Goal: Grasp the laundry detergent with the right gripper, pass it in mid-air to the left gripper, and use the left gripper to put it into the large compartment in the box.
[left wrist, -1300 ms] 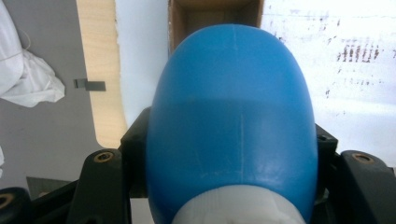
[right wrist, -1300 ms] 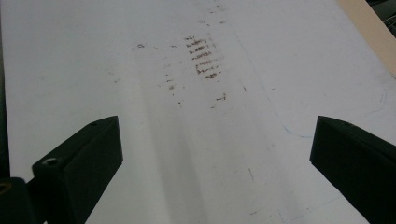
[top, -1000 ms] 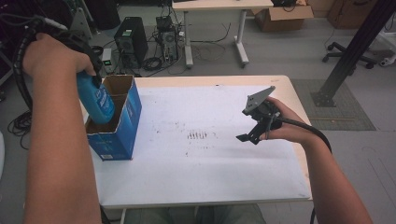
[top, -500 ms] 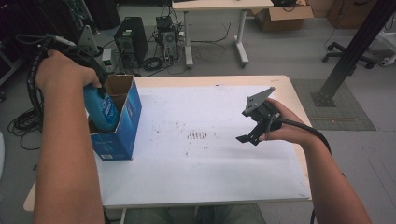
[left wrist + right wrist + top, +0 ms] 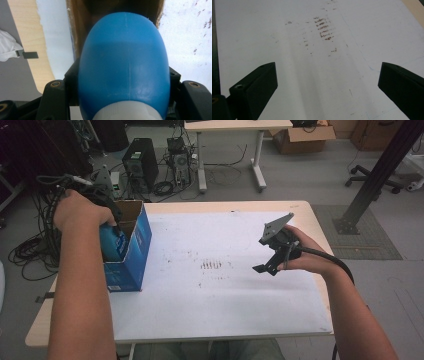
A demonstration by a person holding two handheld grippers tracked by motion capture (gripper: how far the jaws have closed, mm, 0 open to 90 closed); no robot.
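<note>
A blue bottle point(image 5: 112, 246) with a white neck is partly down inside an open blue cardboard box point(image 5: 136, 256) at the table's left side. My left gripper point(image 5: 110, 231) is shut on it from above. In the left gripper view the bottle point(image 5: 125, 62) bulges between the two black jaws of that gripper point(image 5: 123, 96), with the box's brown inside point(image 5: 80, 25) beyond it. My right gripper point(image 5: 267, 262) hovers over the right half of the table. In its own view the right gripper point(image 5: 324, 85) stands open with nothing between its jaws.
A white sheet point(image 5: 225, 300) with a patch of brown marks point(image 5: 212, 265) covers the wooden table point(image 5: 42, 325). Beyond the far edge the floor holds computer towers point(image 5: 140, 162), cables and another desk point(image 5: 230, 126). A black post point(image 5: 372, 175) stands at the right.
My left hand has sunk, carrying the blue bottle from above the box's rim down into the box. The right hand and its gripper have stayed where they were.
</note>
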